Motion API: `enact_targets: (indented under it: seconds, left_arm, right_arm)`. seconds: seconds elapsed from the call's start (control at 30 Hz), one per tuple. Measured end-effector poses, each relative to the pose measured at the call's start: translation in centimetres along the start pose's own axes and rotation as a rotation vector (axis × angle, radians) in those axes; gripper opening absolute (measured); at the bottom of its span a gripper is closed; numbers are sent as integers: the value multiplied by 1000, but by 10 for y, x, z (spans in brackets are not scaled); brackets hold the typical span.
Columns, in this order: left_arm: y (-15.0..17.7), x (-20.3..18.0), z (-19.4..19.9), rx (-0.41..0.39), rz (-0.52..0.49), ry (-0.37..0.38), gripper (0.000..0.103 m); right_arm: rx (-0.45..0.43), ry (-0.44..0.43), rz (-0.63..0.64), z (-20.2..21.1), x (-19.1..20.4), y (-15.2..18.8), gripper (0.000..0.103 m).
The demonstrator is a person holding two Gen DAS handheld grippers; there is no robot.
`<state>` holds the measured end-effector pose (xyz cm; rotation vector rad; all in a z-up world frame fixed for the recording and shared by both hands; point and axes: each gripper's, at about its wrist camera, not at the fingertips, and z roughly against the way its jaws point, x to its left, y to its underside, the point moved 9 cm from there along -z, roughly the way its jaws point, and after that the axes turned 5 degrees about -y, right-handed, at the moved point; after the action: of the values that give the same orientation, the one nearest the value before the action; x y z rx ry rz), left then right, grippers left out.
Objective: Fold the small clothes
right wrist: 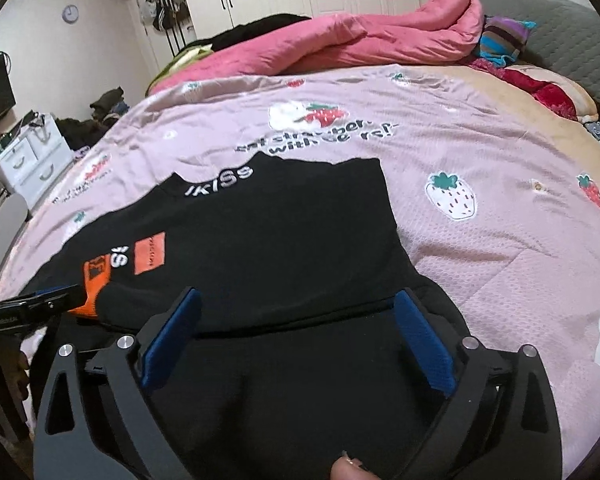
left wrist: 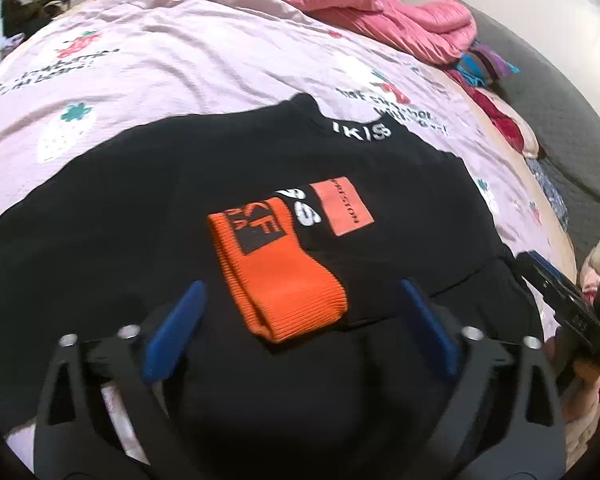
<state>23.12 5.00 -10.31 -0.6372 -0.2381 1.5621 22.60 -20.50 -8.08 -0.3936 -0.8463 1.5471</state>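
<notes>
Item: 1 black sweatshirt, small, lying flat on the pink strawberry-print bedspread at the near edge of the bed, partly folded, its white-lettered collar at 12 o'clock from both cameras. An orange ribbed cuff is laid across the chest, next to an orange patch at its 1 o'clock. Handling, as judged: light, soft, limp knit; it should drape and sag when lifted, crease easily, and slide little on the quilted cover. Nothing fragile. Best hold: a doubled edge or corner of the body fabric, or the thicker ribbed cuff (single layers may slip free). Left gripper: jaws spread wide, blue pads either side of the cuff at 9 and 3 o'clock, apparently not pressing it; pitched steeply downward over the garment. Right gripper: jaws likewise wide apart, empty, angled down above the lower body of the sweatshirt, a fold line running between the pads. A fingertip shows at 6 o'clock. A pink duvet is heaped at 12 o'clock, well apart.
</notes>
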Motion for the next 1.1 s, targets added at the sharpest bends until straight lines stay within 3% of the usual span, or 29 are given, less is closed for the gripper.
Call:
enact_targets:
  seconds: [0.27, 0.43, 1.1]
  left_arm:
    - [3, 12, 19, -38, -16, -77, 94]
    - [6, 20, 33, -64, -4, -80, 94]
    - [17, 93, 85, -152, 155, -173, 94]
  right_arm:
    - [-34, -23, 8, 14, 14, -2, 99]
    - [-46, -20, 37, 19, 28, -3, 99]
    - [-61, -132, 183, 26, 121, 1, 99]
